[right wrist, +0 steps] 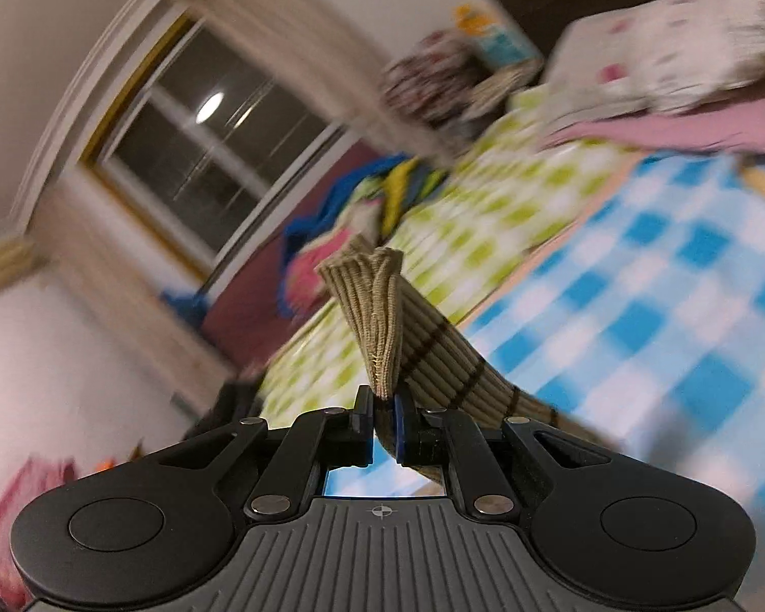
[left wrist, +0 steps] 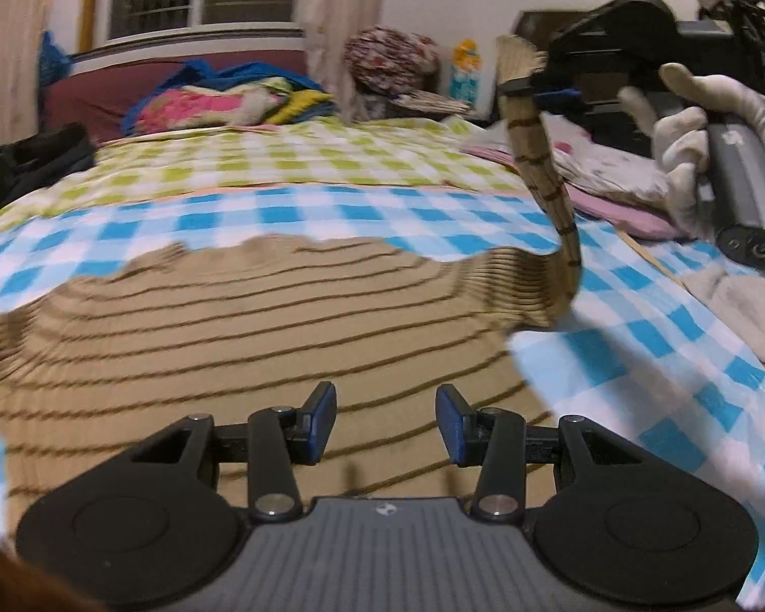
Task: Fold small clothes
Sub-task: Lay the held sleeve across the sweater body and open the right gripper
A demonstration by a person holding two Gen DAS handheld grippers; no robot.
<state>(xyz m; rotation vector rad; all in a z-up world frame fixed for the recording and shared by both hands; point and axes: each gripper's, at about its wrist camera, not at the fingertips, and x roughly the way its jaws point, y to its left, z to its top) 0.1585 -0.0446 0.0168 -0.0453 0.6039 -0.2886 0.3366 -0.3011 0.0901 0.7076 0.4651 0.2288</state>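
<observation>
A tan ribbed garment with thin dark stripes [left wrist: 229,336] lies spread on the blue-and-white checked cloth [left wrist: 663,357]. My left gripper [left wrist: 386,421] is open and empty, low over the garment's near part. My right gripper [left wrist: 525,86], held by a white-gloved hand, is shut on one corner of the garment and holds it up at the right, so a strip of fabric hangs down to the bed. In the right wrist view, which is tilted, the right gripper [right wrist: 382,426] pinches the bunched tan hem [right wrist: 382,316].
A green-checked sheet [left wrist: 290,158] covers the bed beyond. Bright bedding [left wrist: 219,102] and a patterned bundle [left wrist: 390,58] lie by the headboard. A stack of pink and white folded clothes [left wrist: 607,178] sits at the right. Dark cloth [left wrist: 35,158] lies at the left edge.
</observation>
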